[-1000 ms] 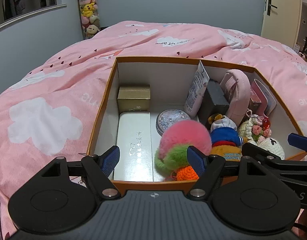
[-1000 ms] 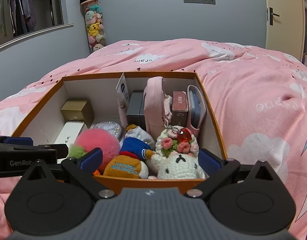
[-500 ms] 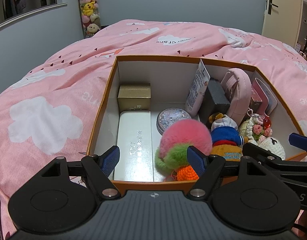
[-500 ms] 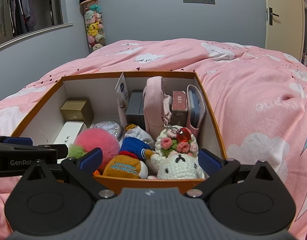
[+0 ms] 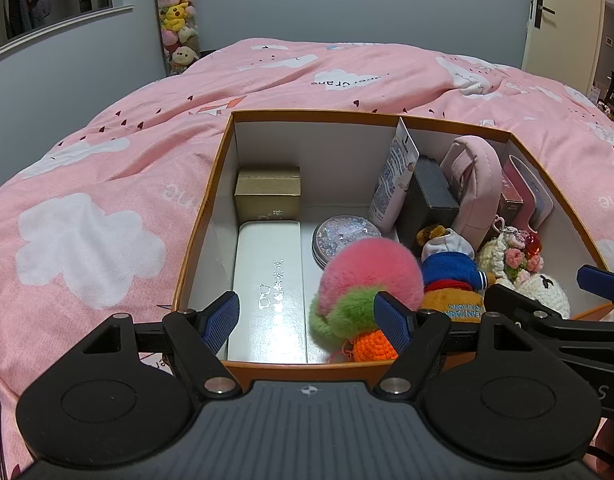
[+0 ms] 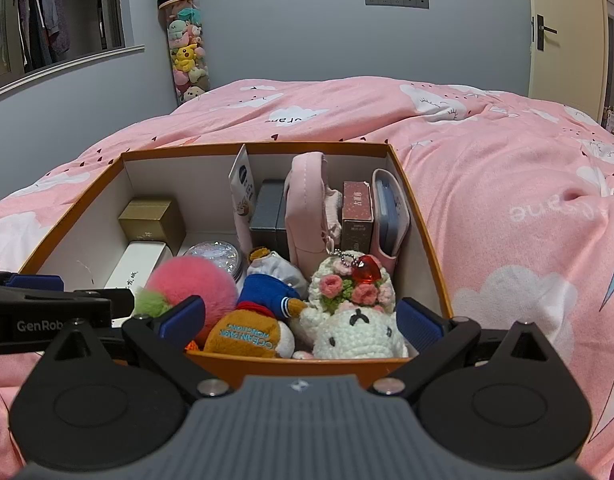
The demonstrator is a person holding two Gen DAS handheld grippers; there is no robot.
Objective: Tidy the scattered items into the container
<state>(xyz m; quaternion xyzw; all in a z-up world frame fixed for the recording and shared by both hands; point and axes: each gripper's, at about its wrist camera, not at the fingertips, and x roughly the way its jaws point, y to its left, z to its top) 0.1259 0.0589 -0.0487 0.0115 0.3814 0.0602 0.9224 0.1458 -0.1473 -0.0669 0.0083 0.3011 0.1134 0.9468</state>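
Note:
An orange-rimmed box [image 5: 211, 184] [image 6: 427, 216] sits on the pink bed and holds many items: a white glasses case [image 5: 269, 288], a gold box [image 5: 267, 196], a glitter tin [image 5: 345, 230], a pink pompom [image 5: 371, 268] [image 6: 191, 284], a plush duck [image 6: 263, 316], a white crocheted animal [image 6: 359, 328], a pink pouch [image 6: 307, 208]. My left gripper [image 5: 307, 320] is open and empty at the box's near edge. My right gripper [image 6: 301, 320] is open and empty at the near right edge.
The pink cloud-print duvet [image 5: 87, 216] [image 6: 527, 208] surrounds the box. A tube of plush toys [image 6: 185, 52] stands at the grey wall. A door [image 6: 567, 28] is at the far right.
Both grippers have drawn back slightly from the box; the items inside have not moved.

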